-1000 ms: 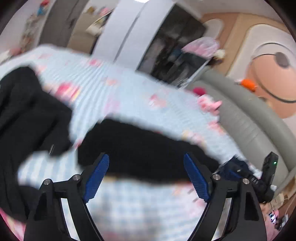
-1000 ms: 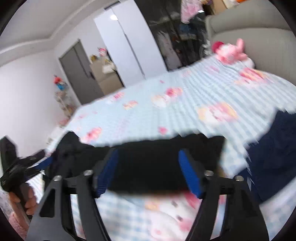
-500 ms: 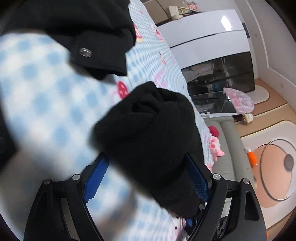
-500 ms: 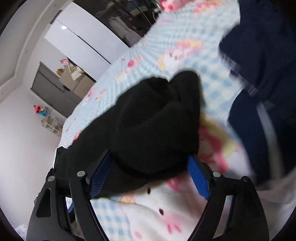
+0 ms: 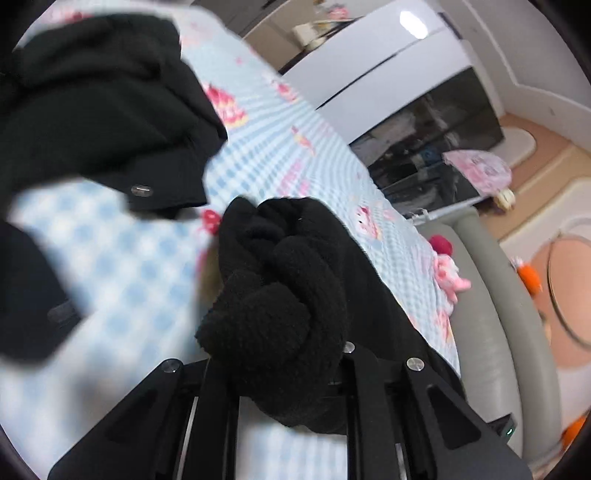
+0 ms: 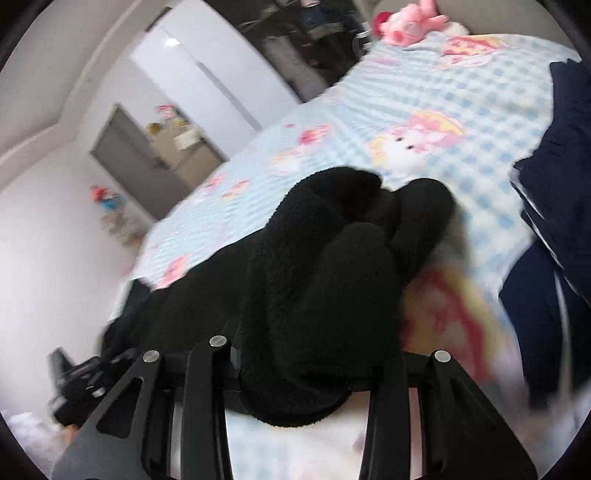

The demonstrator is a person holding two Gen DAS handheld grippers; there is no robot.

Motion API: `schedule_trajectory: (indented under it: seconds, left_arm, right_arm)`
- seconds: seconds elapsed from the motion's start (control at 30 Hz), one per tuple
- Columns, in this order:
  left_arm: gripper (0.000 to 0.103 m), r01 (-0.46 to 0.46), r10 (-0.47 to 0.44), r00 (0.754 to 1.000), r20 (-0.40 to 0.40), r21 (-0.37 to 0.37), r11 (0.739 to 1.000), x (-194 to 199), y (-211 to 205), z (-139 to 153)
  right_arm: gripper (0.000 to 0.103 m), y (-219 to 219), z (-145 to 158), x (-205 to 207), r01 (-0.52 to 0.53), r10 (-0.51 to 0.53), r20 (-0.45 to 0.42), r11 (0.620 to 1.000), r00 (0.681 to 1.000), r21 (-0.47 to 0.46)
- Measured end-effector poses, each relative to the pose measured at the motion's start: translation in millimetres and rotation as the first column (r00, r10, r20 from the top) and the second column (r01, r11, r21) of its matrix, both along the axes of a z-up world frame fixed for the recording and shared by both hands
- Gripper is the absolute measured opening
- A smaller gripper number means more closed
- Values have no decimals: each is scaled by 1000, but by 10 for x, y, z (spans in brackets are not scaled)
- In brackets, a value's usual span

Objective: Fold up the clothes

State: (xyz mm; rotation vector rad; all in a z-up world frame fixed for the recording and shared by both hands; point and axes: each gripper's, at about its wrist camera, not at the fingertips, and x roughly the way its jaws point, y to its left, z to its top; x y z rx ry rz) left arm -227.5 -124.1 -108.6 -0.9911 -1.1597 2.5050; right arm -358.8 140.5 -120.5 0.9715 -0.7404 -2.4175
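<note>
Left wrist: left tool [image 5: 280,354] has just clamped black fleece [image 5: 284,280]; no writing legible.

Both cameras sit just behind their gripper's fingers and look forward and downward over a bed [image 5: 122,266] at very close range. The left wrist view faces along the bed toward a white wardrobe [image 5: 376,70] and a grey headboard [image 5: 491,306] on its right edge. The right wrist view faces across the bed [image 6: 461,122] toward the wardrobe [image 6: 221,96] and a grey door [image 6: 129,162]. Both views share the black fleece garment [image 5: 280,295] [image 6: 332,280], which fills each foreground, and a pink plush toy [image 5: 448,273] [image 6: 406,18].
</note>
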Motion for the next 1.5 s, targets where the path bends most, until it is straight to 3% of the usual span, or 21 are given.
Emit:
schedule_trajectory:
  seconds: [0.13, 0.2, 0.23, 0.27, 0.33, 0.37, 0.4, 0.47, 0.57, 0.6, 0.67, 0.73, 0.8, 0.87, 0.93, 1.0, 1.07, 1.17, 1.23, 1.27, 1.5]
  left_arm:
    - [15, 19, -16, 999, -42, 72, 997, 1081, -428, 77]
    - [17, 53, -53, 998, 15, -3, 999, 1227, -452, -82]
    - [27, 72, -70, 997, 44, -40, 997, 1300, -464, -162]
    - [38, 88, -78, 986, 145, -64, 994, 1364, -518, -441]
    - [54, 72, -77, 970, 232, 33, 997, 1416, -664, -789]
    - [54, 53, -75, 976, 206, 109, 993, 1492, -791, -849]
    - [54, 34, -50, 981, 186, 87, 996, 1540, -842, -753]
    - [57, -5, -1, 989, 145, 41, 999, 1634, -945, -558]
    - [57, -54, 65, 995, 70, -152, 987, 1699, -769, -189]
    - [57, -98, 110, 993, 35, -247, 964, 1749, -663, -67]
    - [59, -249, 255, 965, -58, -490, 835, 1895, -419, 222]
    - [62, -308, 314, 945, -92, -571, 761, 1955, -346, 344]
    - [62, -251, 228, 967, -109, -523, 814, 1944, -308, 410]
    - [62, -98, 62, 994, -92, -472, 876, 1950, -194, 365]
    - [62, 58, -101, 992, -72, -444, 894, 1900, 59, 309]
    - [62, 204, -254, 965, -63, -431, 879, 1857, 354, 253]
    - [62, 306, -373, 926, -57, -467, 830, 1844, 703, 216]
    - [62, 387, -452, 892, -7, -505, 771, 1650, 1105, 133]
    - [62, 394, -450, 893, 31, -540, 744, 1523, 1253, 70]
    - [62, 389, -449, 892, 42, -574, 720, 1485, 1307, 64]
    - [62, 458, -482, 871, 98, -517, 723, 1416, 1190, -33]
  right_arm:
    - [35, 194, 129, 925, -65, 64, -12, 996, 998, -55]
    - [37, 211, -29, 1357, -72, 74, 50, 997, 996, -40]
    - [44, 213, -208, 1513, -66, 68, 99, 998, 993, -23]
    - [49, 215, -393, 1660, -61, 62, 147, 998, 987, -6]
    - [54, 282, -726, 1792, -54, 51, 225, 999, 973, 8]
    - [54, 366, -824, 1827, -36, 48, 251, 998, 967, -49]
    - [54, 454, -825, 1841, -15, 41, 265, 995, 963, -102]
    - [55, 547, -640, 1880, -2, 18, 221, 998, 975, -70]
    - [61, 652, -256, 2043, 42, -51, 84, 993, 995, 106]
    - [62, 680, -167, 2113, 68, -77, 42, 983, 996, 172]
    - [62, 663, -38, 2176, 92, -97, 5, 954, 995, 286]
    - [63, 670, 64, 2317, 81, -84, -7, 933, 996, 350]
    - [66, 631, 22, 2366, 18, -18, -4, 941, 1000, 338]
    - [72, 588, -93, 2488, -67, 68, 7, 941, 998, 332]
    - [72, 480, -253, 2590, -103, 93, 45, 918, 995, 383]
    - [64, 383, -345, 2622, -158, 144, 63, 914, 988, 374]
    - [63, 275, -421, 2624, -199, 190, 62, 901, 980, 385]
    - [54, 132, -464, 2520, -197, 223, 2, 858, 975, 474]
    - [50, 109, -457, 2389, -174, 223, -31, 835, 974, 523]
    - [38, 122, -439, 2337, -164, 219, -42, 833, 975, 528]
    - [32, 558, -367, 2292, -19, 63, -75, 877, 995, 480]
